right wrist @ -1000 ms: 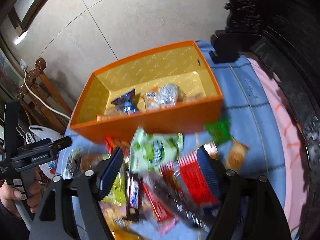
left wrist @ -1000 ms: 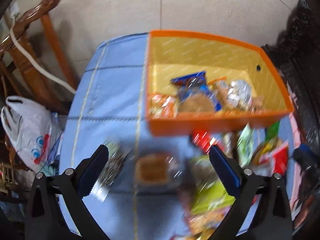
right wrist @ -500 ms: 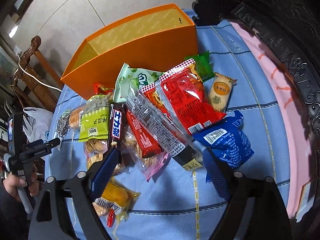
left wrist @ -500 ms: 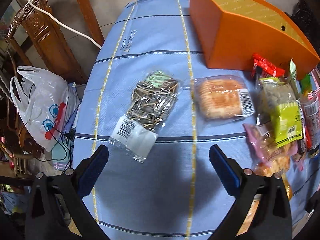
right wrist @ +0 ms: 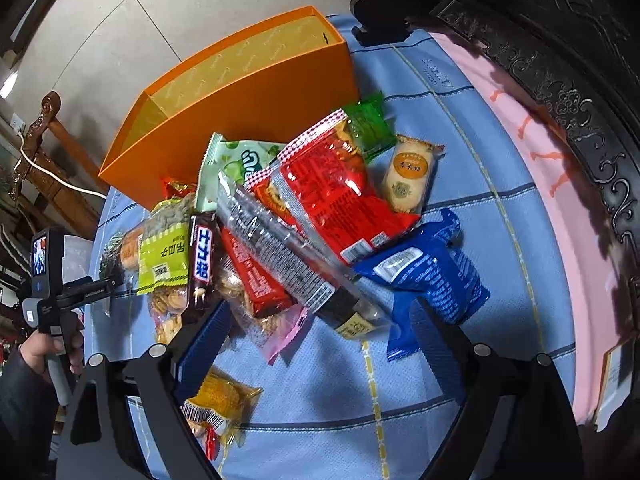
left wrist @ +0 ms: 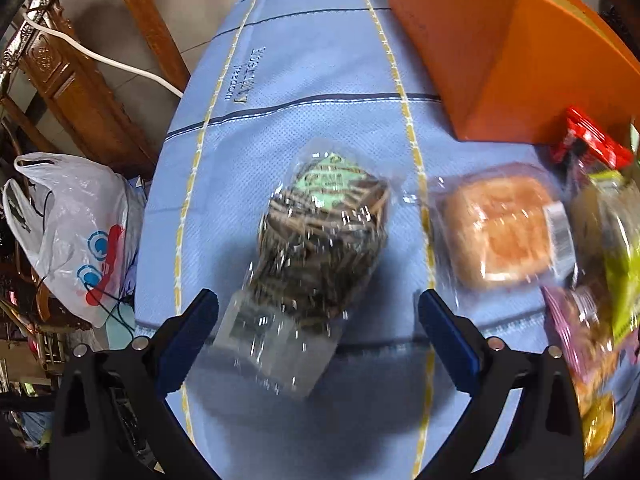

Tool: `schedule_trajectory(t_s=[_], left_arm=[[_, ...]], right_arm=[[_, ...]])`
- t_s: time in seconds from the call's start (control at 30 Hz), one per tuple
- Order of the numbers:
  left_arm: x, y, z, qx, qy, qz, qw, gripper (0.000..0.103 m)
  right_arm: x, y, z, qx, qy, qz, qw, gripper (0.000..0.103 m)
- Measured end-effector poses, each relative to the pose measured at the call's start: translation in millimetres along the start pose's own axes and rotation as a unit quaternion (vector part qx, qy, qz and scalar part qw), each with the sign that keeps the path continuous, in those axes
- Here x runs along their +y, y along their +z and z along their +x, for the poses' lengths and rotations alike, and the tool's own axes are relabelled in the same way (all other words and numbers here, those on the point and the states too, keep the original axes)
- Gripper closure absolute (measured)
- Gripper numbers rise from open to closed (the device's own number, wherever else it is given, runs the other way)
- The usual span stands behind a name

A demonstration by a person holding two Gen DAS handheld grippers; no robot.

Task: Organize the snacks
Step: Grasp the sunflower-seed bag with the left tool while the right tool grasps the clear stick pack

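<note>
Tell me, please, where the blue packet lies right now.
In the right wrist view, the blue packet lies on the tablecloth at the pile's right edge, just below the red bag, ahead of the open right gripper.

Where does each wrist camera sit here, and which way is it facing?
Left wrist: behind the open left gripper, looking down at the sunflower seed bag; only its fingers show.
Right wrist: behind the open right gripper, facing the snack pile; the left hand shows.
Shared: orange box, bread pack.

Legible: "士力架" on the brown chocolate bar; print on the other wrappers and the tablecloth too blurred to read.
</note>
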State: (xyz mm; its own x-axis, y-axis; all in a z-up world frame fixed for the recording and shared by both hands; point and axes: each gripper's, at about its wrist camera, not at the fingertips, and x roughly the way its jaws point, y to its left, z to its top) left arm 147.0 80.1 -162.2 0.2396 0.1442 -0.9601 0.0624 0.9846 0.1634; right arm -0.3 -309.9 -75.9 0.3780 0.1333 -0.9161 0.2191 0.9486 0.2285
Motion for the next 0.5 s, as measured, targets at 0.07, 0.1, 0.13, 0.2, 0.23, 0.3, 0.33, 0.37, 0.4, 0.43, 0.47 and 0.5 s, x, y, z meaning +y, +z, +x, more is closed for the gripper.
schedule_trajectory(t_s=[0.07,0.1,0.13,0.2,0.23,0.3,0.33,0.37,0.4,0.43,0.47,0.5], left_arm=[[2,5,8,0.003,-0.009,0.0,0.9999,0.019],[3,8,9,0.0,-0.02,-0.005,0.9998,0.022],[5,11,10,0.0,-0.029,-0.009,0.9995,0.027],[7,16,10,0.0,-0.058,-0.012,0.9982,0.041],[7,17,9,-0.001,-0.059,-0.011,0.9982,0.043],[5,18,9,-0.003,-0.056,-0.004,0.9984,0.045],[5,17,8,-0.003,-0.06,-0.005,0.9982,0.045],[5,15,6,0.0,-0.072,-0.01,0.9973,0.045],[5,13,5,0.002,-0.082,-0.013,0.9965,0.045],[5,11,3,0.004,-0.086,-0.013,0.9962,0.045],[4,9,3,0.004,-0.087,-0.013,0.9961,0.045],[3,7,2,0.005,-0.089,-0.014,0.9959,0.045]], right_arm=[[-4,4,1,-0.001,-0.009,0.001,1.0,0.012],[-7,6,2,-0.003,-0.014,0.002,1.0,0.012],[-10,8,3,-0.004,-0.019,0.004,1.0,0.012],[-18,12,7,-0.002,-0.033,0.004,0.999,0.012],[-20,14,11,0.003,-0.041,-0.003,0.999,0.012],[-17,14,19,0.019,-0.055,-0.031,0.998,0.012],[-13,14,22,0.027,-0.059,-0.051,0.997,0.013],[-7,12,25,0.034,-0.054,-0.074,0.995,0.015],[-2,11,26,0.035,-0.048,-0.088,0.994,0.016],[4,10,26,0.033,-0.046,-0.102,0.993,0.018],[11,10,29,0.038,-0.035,-0.117,0.992,0.026],[18,10,34,0.049,-0.023,-0.129,0.99,0.039]])
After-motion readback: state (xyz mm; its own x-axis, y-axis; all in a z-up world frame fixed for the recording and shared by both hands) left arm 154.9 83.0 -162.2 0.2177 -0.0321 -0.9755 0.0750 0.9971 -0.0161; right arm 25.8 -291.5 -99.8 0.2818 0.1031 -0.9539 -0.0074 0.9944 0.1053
